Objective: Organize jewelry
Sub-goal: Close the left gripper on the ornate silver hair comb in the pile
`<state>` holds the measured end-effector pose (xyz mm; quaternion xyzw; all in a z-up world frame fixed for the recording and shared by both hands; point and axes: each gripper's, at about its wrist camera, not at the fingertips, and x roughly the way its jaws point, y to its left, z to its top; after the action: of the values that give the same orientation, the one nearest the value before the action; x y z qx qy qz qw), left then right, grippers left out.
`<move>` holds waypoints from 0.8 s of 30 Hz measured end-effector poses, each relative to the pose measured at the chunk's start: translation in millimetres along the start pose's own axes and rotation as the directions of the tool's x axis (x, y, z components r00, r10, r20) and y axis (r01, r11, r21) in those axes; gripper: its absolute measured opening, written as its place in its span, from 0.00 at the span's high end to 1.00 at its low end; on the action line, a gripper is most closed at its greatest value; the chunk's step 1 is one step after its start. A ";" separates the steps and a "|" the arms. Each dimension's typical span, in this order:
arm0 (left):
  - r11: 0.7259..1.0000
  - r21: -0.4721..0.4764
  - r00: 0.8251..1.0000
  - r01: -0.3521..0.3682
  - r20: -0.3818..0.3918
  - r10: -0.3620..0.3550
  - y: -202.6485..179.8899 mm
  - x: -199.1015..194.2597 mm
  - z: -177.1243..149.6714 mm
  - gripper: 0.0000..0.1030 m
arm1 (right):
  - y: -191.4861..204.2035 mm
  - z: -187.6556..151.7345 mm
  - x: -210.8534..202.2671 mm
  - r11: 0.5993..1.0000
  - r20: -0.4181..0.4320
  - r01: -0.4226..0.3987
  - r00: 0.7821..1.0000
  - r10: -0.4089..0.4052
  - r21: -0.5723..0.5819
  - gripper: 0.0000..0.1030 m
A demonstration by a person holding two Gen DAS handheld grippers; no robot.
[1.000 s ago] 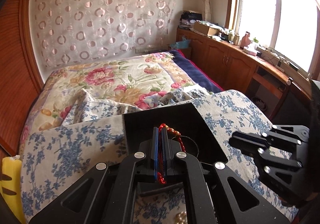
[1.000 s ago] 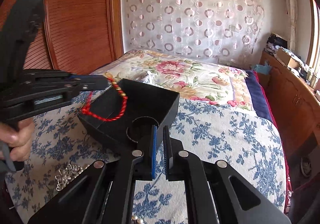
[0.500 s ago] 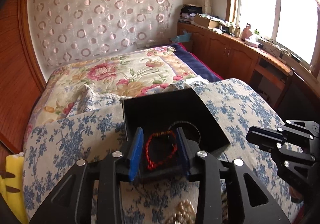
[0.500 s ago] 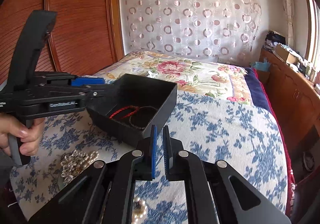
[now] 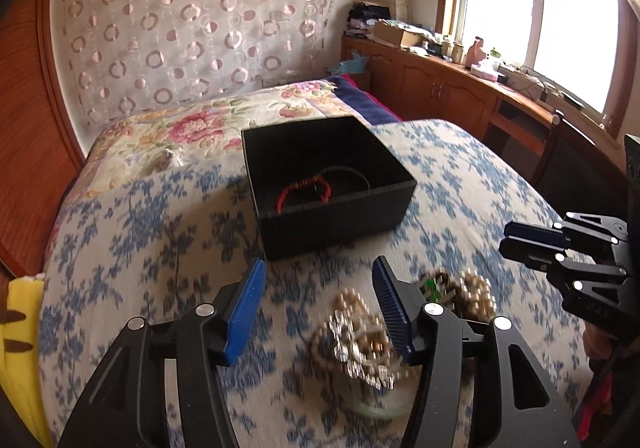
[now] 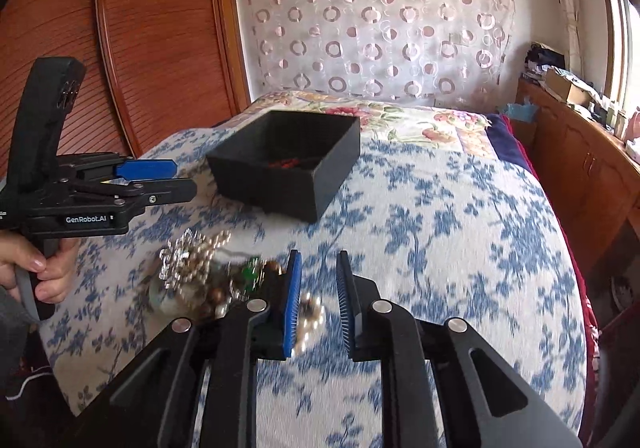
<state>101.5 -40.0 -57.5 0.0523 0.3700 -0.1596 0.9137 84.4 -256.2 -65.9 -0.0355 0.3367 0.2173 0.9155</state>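
Note:
A black open box stands on the blue floral bedspread. In it lie a red cord bracelet and a thin black band. A heap of pearl and rhinestone jewelry lies on the spread in front of the box. My left gripper is open and empty, above the heap's near left side. My right gripper is open with a pearl strand between its fingers; it also shows in the left wrist view.
A flowered quilt covers the bed behind the box. A wooden headboard rises at the left, wooden cabinets with clutter run under the window at the right. A yellow toy sits at the bed's left edge.
My left gripper opened and let the red bracelet fall into the box, then pulled back toward the jewelry heap. My right gripper opened and moved back over the pearls.

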 end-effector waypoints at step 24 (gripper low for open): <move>0.996 0.069 0.989 0.054 -0.145 -0.044 -26.5 25.0 -34.8 0.31 | 12.9 -44.0 -4.6 1.000 -0.067 0.006 0.998 -0.006 -0.003 0.57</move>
<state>86.7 -63.9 -99.4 0.0875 0.4298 -0.1910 0.8782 49.4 -255.6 -95.8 -0.0452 0.3669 0.2136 0.9043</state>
